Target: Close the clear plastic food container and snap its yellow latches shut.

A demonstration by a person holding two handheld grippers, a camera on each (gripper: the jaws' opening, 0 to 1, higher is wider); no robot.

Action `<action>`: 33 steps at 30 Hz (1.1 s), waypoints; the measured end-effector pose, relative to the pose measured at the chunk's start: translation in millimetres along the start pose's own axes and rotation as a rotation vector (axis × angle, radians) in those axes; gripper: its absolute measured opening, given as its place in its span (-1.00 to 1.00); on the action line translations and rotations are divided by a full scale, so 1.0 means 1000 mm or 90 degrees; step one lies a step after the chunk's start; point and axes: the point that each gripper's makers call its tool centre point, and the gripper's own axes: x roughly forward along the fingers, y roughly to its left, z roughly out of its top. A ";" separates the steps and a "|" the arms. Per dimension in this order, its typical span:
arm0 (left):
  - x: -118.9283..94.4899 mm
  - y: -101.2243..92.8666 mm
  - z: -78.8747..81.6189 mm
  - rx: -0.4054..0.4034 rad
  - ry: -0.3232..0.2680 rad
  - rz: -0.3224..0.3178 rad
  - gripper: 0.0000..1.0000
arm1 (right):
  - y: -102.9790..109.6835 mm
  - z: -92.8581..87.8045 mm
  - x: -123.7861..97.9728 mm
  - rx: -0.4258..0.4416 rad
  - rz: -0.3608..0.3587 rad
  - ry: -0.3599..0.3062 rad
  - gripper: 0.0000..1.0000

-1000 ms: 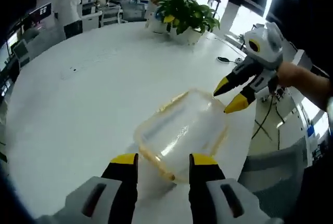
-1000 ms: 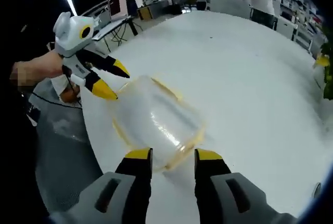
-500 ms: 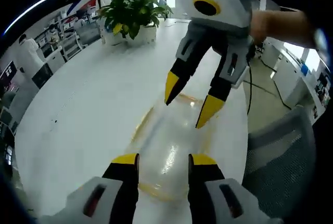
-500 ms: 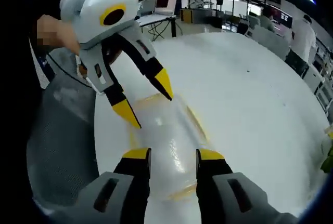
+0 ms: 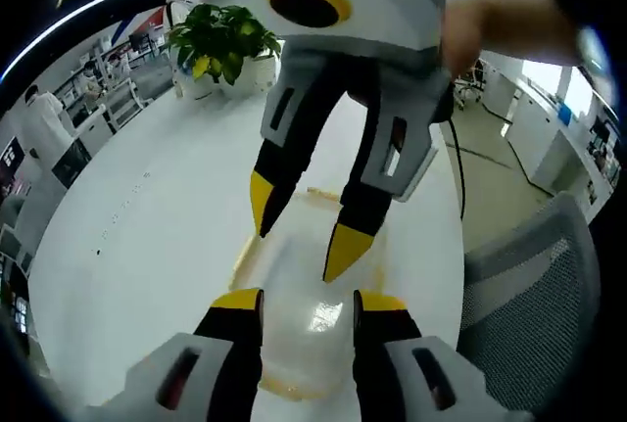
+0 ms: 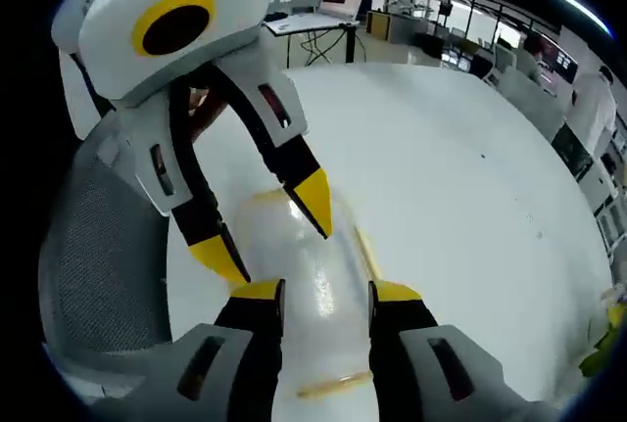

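Container (image 5: pixel 304 334) sits on the white table (image 5: pixel 147 246) near its edge, clear with yellow trim; contents can't be made out through the glare. Left gripper (image 5: pixel 306 301) and right gripper (image 6: pixel 321 292) face each other over it from opposite ends, jaws spread on both, tips low over the clear top; contact can't be confirmed. Grey mesh chair (image 5: pixel 529 295) stands just beside the table edge. Potted plant (image 5: pixel 220 40) is at the far side, well apart.

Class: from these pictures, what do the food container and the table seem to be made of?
Food container: likely clear glossy plastic; the white table shows through and light glints on it, with a yellow rim. Table: smooth white top, perhaps laminate; material unclear.
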 end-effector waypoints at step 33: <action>0.028 -0.027 -0.014 0.265 0.122 0.057 -0.27 | -0.020 -0.014 0.026 -0.076 0.247 0.258 -0.43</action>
